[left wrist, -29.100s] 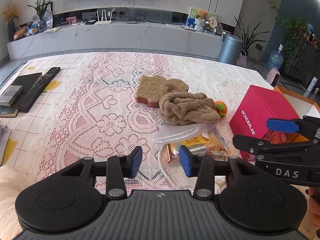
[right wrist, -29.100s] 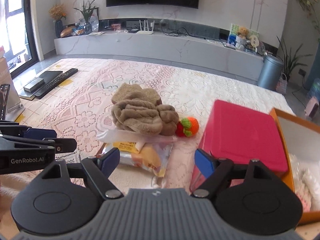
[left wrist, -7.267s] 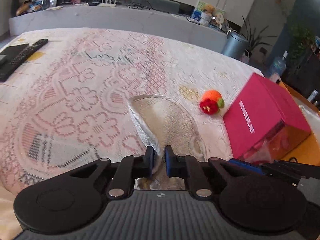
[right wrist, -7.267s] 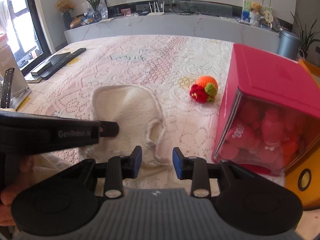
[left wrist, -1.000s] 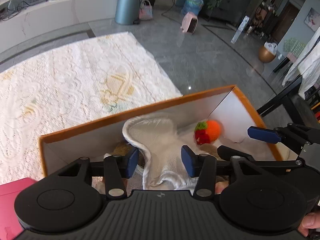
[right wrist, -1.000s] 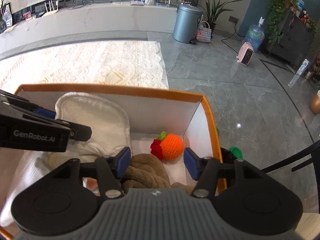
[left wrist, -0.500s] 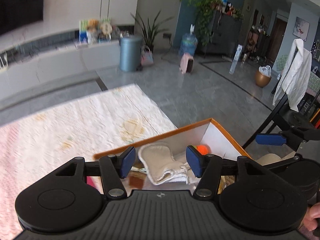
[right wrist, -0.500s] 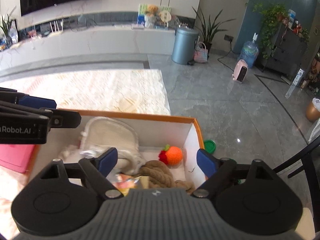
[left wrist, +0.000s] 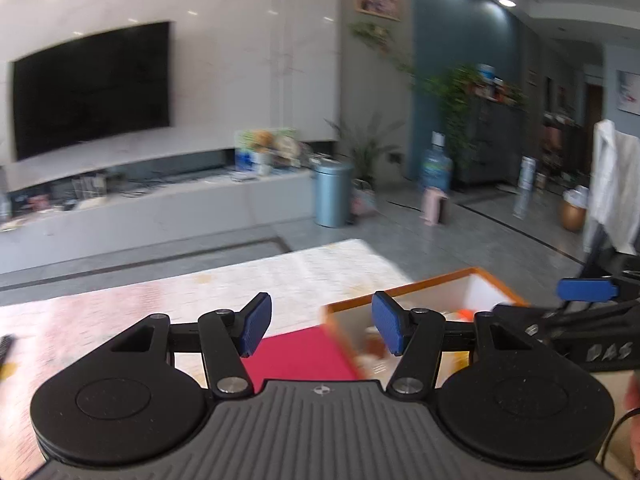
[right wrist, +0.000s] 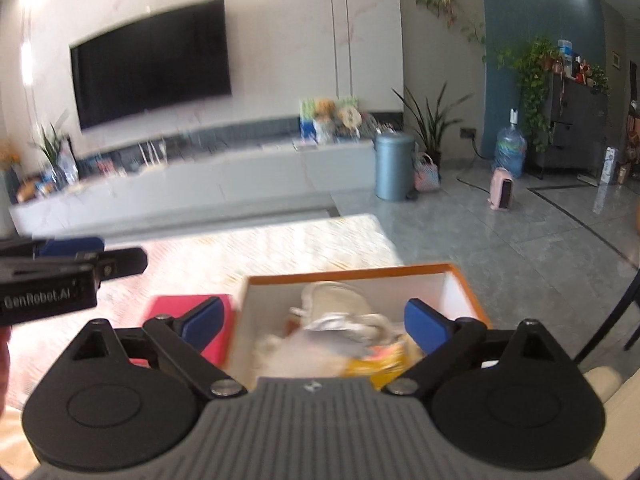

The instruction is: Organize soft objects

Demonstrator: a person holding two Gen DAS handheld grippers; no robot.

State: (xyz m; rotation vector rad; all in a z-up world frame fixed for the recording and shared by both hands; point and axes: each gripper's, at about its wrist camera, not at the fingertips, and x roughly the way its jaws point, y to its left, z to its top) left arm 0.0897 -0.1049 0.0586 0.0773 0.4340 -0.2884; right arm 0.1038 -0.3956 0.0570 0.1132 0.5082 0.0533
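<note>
The orange-rimmed white box (right wrist: pixel 352 273) holds the soft things: a cream cloth (right wrist: pixel 332 300) on top and a yellow snack bag (right wrist: pixel 380 356) in front, all blurred. The box also shows in the left wrist view (left wrist: pixel 424 284), with a speck of the orange knitted toy (left wrist: pixel 464 313) inside. My right gripper (right wrist: pixel 316 322) is open and empty, raised above the box. My left gripper (left wrist: pixel 320 328) is open and empty, raised over the red box (left wrist: pixel 300 354) and the orange box's left wall. Each gripper appears in the other's view, left (right wrist: pixel 72 268) and right (left wrist: pixel 584 300).
The red box (right wrist: pixel 176 308) lies left of the orange box on the lace tablecloth (right wrist: pixel 240 256). Beyond the table's far edge are grey floor, a TV console (right wrist: pixel 200 188), a blue bin (right wrist: pixel 394 166) and plants. A chair with a white garment (left wrist: pixel 612 184) stands at the right.
Both grippers have lifted up and back from the box and tilted toward the room. Both stay open and empty; the soft things stay in the box.
</note>
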